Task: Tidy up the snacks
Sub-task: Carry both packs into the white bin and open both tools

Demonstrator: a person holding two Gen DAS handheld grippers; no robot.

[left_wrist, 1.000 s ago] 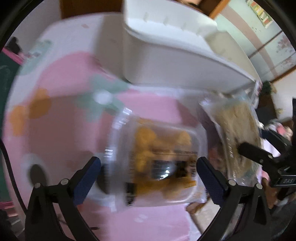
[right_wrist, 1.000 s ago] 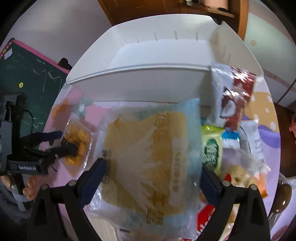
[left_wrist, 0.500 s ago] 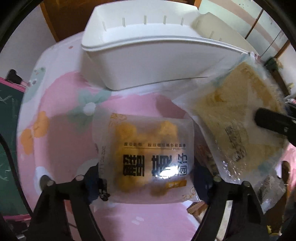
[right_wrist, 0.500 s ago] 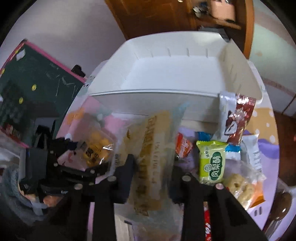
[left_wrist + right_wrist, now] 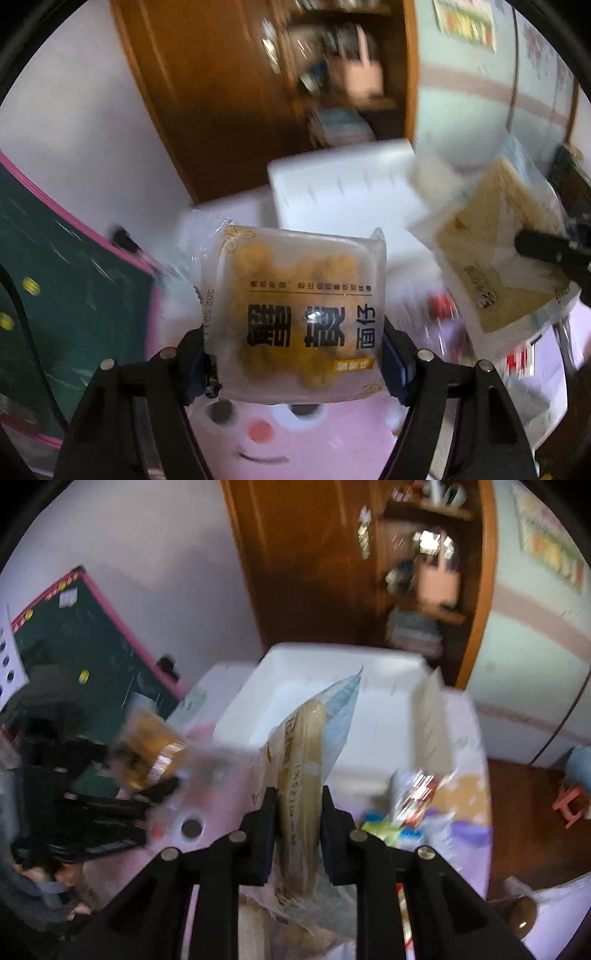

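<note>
While both packets hang in the air above the pink tablecloth (image 5: 295,435), the left tongs (image 5: 293,354) have just been closing and now pinch a clear packet of yellow puffs (image 5: 295,314) by its side edges; the right tongs (image 5: 297,825) have just been closing and squeeze a flat cake packet (image 5: 301,775) edge-on; a white bin (image 5: 314,694) sits beyond both tongs, with loose snacks (image 5: 410,801) just right of the right tongs.

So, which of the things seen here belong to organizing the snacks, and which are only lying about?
Belong to the job:
- yellow puff packet in the left tongs
- flat biscuit packet in the right tongs
- white bin
- loose snack packets on the table

Lying about:
- chalkboard
- wooden shelf
- red stool
</note>
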